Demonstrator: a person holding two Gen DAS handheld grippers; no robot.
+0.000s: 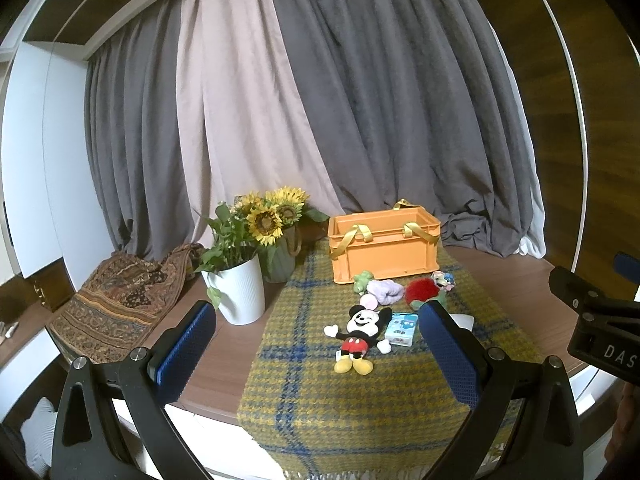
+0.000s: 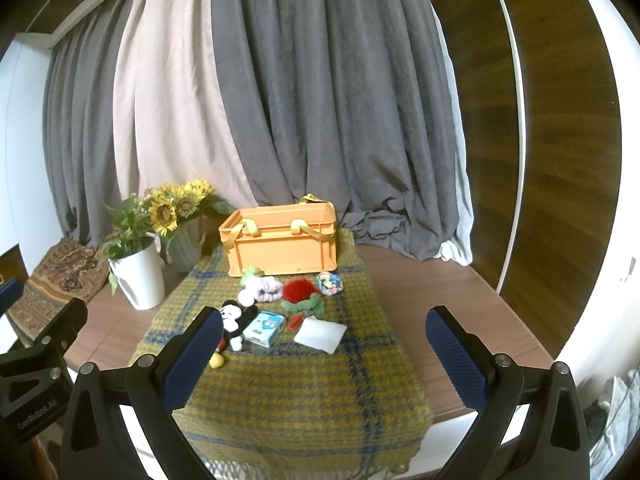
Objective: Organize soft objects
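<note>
Right wrist view showed the soft toys lying on a yellow-and-blue plaid cloth (image 2: 280, 384) over the table (image 2: 420, 292): a mouse plush (image 2: 234, 322) on its back, a blue tissue pack (image 2: 265, 328) just beside it, a white pouch (image 2: 320, 335), a red fuzzy toy (image 2: 301, 291), a lilac scrunchie (image 2: 266, 288), a small green plush (image 2: 251, 272) and a multicoloured ball (image 2: 330, 282). The orange crate (image 2: 280, 246) stood behind them, near the cloth's far end. Left of it stood sunflowers (image 2: 176, 204) and a white pot (image 2: 140, 280). The right gripper (image 2: 324, 336) and the left gripper (image 1: 316, 328) both hovered above the cloth's near end, jaws spread wide, holding nothing.
</note>
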